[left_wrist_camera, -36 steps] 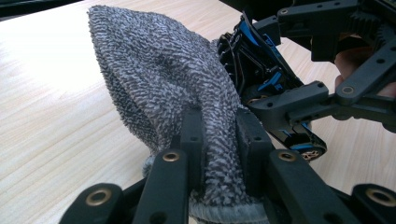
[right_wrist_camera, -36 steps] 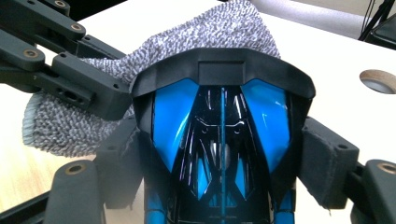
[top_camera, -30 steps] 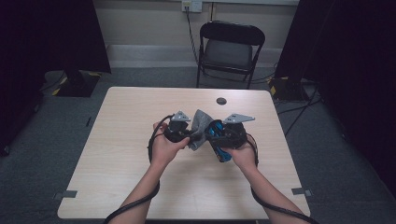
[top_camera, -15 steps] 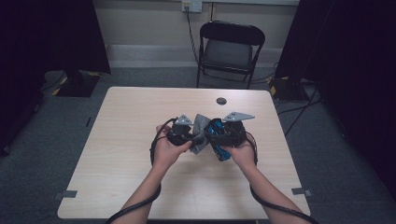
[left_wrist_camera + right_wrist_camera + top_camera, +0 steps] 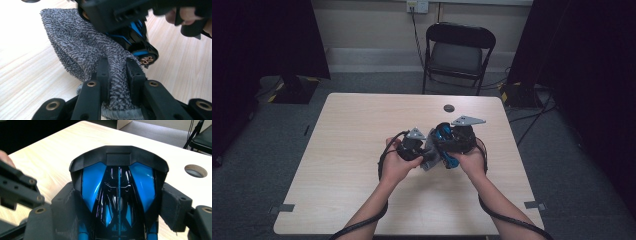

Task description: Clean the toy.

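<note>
Wiping at frame centre: left gripper [image 5: 117, 72] pinching grey cloth [image 5: 82, 47]; right gripper [image 5: 120, 207] clamping blue toy car [image 5: 117, 192]; next, likely rubbing cloth along bodywork.

Grey terry cloth [image 5: 82, 47] against a glossy blue-and-black toy car [image 5: 117, 195] — both above the tabletop

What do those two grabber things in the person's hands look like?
Both are black. The left gripper has two straight black fingers on jointed bars with brass-coloured rivets. The right gripper has blocky dark jaws. In the high view each carries a grey three-cornered plate on top, and a black cable trails from each along the bare forearms; no sleeves show.
</note>
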Demonstrator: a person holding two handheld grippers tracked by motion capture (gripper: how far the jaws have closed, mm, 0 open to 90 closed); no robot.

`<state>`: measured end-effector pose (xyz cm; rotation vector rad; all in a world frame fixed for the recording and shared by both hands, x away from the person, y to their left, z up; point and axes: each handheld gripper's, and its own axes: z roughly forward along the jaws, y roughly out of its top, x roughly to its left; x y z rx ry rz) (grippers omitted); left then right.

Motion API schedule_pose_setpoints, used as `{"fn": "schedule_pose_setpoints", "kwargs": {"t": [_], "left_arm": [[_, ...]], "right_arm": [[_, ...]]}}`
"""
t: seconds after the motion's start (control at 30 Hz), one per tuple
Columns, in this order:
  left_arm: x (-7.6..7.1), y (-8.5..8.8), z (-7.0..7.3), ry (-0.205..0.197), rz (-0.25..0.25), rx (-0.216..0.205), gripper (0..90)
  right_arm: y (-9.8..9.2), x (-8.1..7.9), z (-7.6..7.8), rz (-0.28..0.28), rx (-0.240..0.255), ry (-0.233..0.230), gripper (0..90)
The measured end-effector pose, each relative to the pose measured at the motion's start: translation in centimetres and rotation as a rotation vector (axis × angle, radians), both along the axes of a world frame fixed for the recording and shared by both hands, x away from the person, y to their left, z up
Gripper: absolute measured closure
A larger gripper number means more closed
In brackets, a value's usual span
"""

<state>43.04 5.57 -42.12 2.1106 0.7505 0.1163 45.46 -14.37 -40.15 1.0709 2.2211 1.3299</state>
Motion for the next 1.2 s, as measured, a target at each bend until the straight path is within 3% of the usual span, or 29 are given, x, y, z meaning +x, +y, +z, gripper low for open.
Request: {"fn": "schedule_pose_setpoints", "kwargs": {"t": [0.8, 1.2], "left_arm": [[-1.0, -1.7, -1.7, 0.019, -0.070, 0.034, 75.7], [-1.1, -2.6, -2.5, 0.044, -0.105, 0.027, 75.6]], "right_arm": [[0.2, 1.2, 0.8, -0.028, 0.017, 0.020, 25.0], [-0.1, 2.3, 0.7, -0.052, 0.033, 0.031, 25.0]]}}
